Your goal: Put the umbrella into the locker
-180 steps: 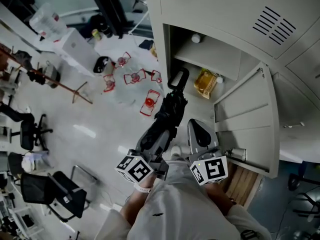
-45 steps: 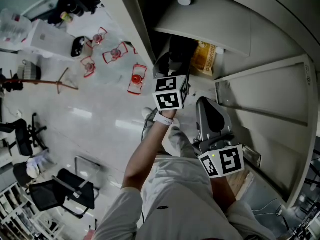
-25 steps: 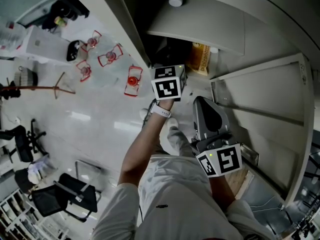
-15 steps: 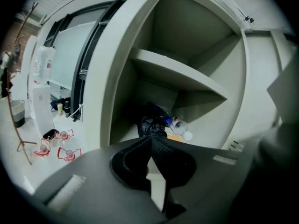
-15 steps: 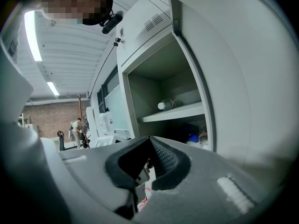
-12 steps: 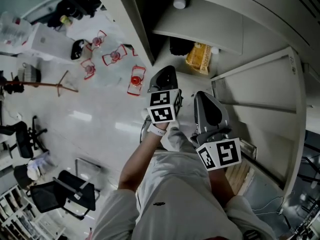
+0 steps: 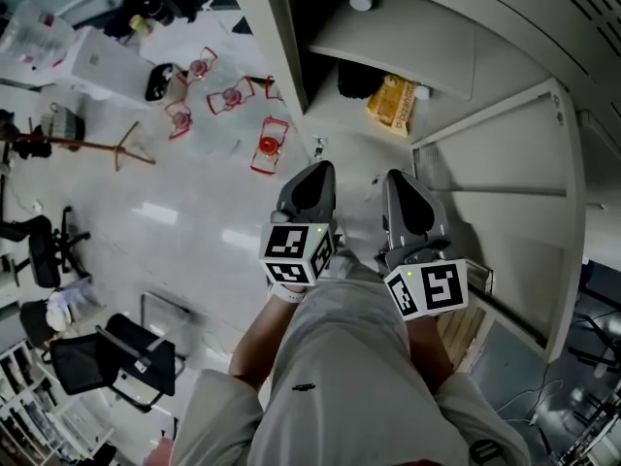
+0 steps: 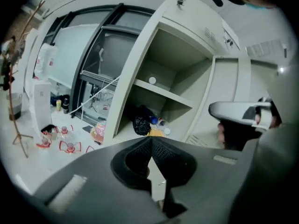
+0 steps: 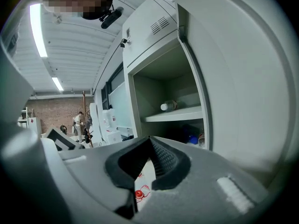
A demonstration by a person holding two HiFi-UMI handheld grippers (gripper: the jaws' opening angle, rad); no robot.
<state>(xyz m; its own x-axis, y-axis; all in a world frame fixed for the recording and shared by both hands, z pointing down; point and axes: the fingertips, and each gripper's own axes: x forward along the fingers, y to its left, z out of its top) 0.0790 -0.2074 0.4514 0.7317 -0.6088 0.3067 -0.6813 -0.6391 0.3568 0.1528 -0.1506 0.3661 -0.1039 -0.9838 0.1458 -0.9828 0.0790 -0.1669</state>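
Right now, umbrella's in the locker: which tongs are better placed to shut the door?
Right, most likely. The right tongs sit beside the open door, which hangs on that side; the left tongs are farther from it, on the floor side. Both are shut and empty.

No legible word, brand, number or sign in any view, only coded black-and-white square markers on the cubes of the left claw (image 7: pixel 318 167) and right claw (image 7: pixel 397 176), lower centre, print on the yellow packet (image 7: pixel 390 105) inside the locker (image 7: pixel 408 47) too small to read
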